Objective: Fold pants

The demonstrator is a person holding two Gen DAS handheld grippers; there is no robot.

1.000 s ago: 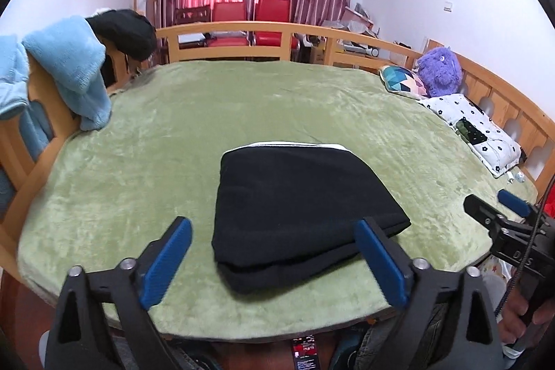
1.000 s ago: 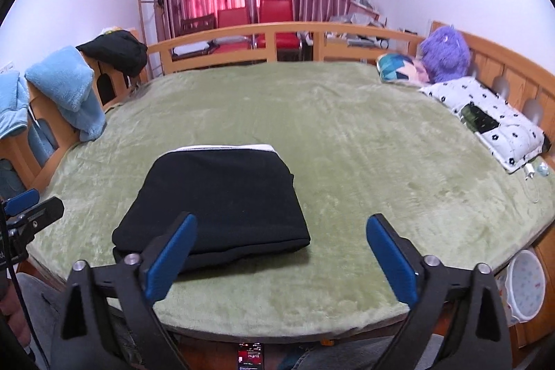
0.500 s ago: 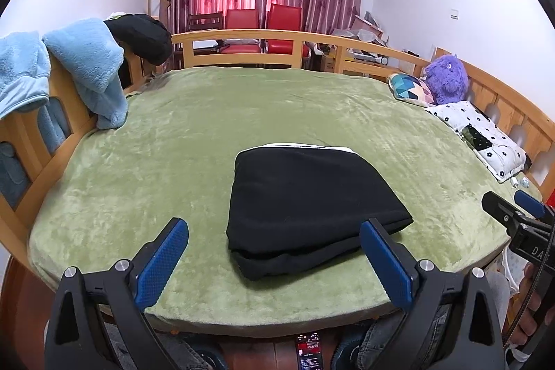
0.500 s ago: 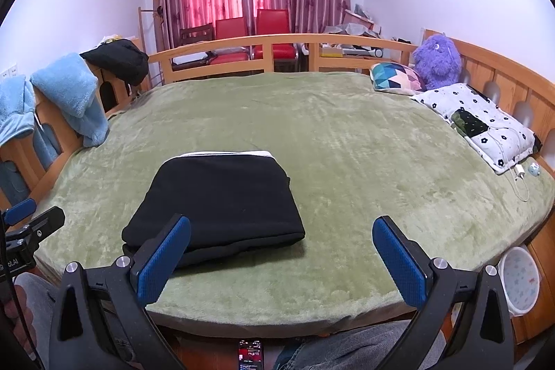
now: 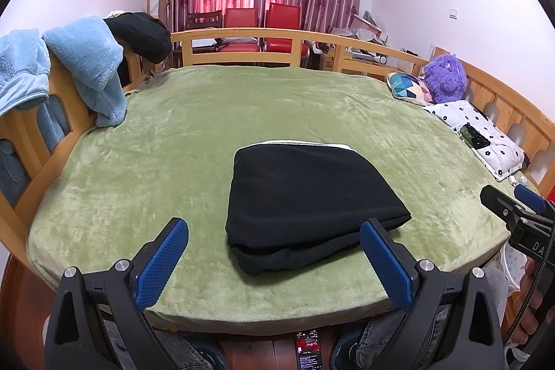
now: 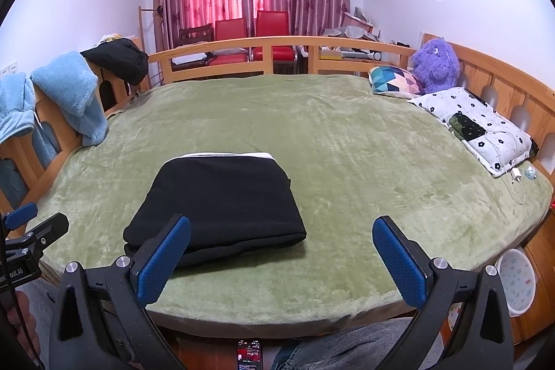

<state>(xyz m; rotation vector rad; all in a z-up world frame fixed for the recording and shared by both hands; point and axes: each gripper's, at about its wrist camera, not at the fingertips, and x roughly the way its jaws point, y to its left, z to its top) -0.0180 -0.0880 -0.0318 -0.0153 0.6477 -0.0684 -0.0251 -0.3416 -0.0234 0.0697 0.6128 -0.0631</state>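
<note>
The black pants lie folded into a compact stack on the green blanket, with a white edge showing at the far side. They also show in the right wrist view. My left gripper is open and empty, held off the near edge of the bed in front of the pants. My right gripper is open and empty, to the right of the stack. Each gripper shows at the edge of the other's view, the right one and the left one.
A wooden rail rings the bed. Blue towels and a dark garment hang on the left rail. A patterned cushion, purple plush toy and dotted pillow lie at the right. A phone lies on the floor.
Both grippers have pulled back and risen away from the bed. The folded pants have not moved. Both grippers stay open.
</note>
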